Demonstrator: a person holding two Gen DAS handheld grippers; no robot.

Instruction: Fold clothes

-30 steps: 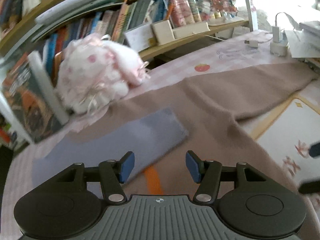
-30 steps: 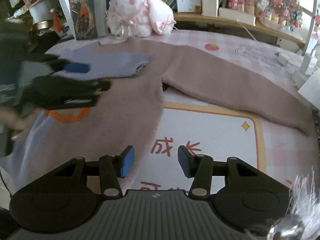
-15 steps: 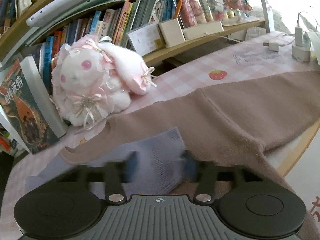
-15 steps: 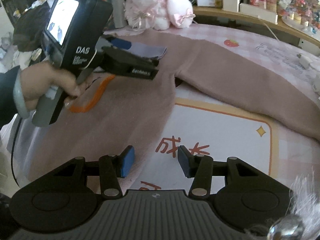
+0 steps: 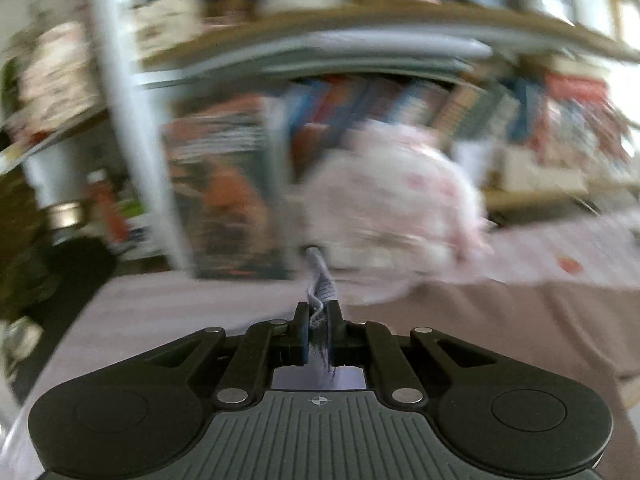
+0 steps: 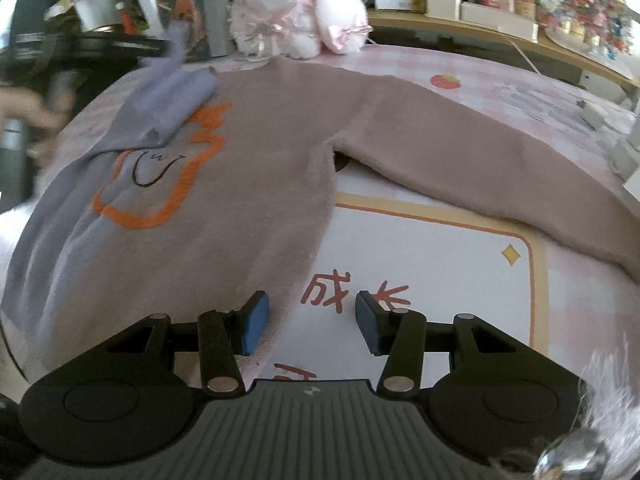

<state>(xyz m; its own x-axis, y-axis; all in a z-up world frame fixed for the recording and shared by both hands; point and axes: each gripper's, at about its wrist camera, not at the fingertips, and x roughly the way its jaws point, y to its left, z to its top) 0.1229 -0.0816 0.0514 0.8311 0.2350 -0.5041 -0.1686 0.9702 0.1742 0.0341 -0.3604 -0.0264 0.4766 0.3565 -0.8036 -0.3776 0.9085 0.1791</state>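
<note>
Left wrist view, blurry: left gripper [image 5: 319,322] clenched on the lilac sleeve's [image 5: 320,280] cuff, lifting it, prob. to refold. Right wrist view: right gripper [image 6: 308,318] released, nothing btwn pads, poised over the sweater's [image 6: 256,184] hem at the desk's [image 6: 500,68] near edge; lilac sleeve drapes toward far-left corner.

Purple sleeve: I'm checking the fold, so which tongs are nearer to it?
Left. The left tongs are shut on the purple sleeve; the right tongs hang open, apart from it.
</note>
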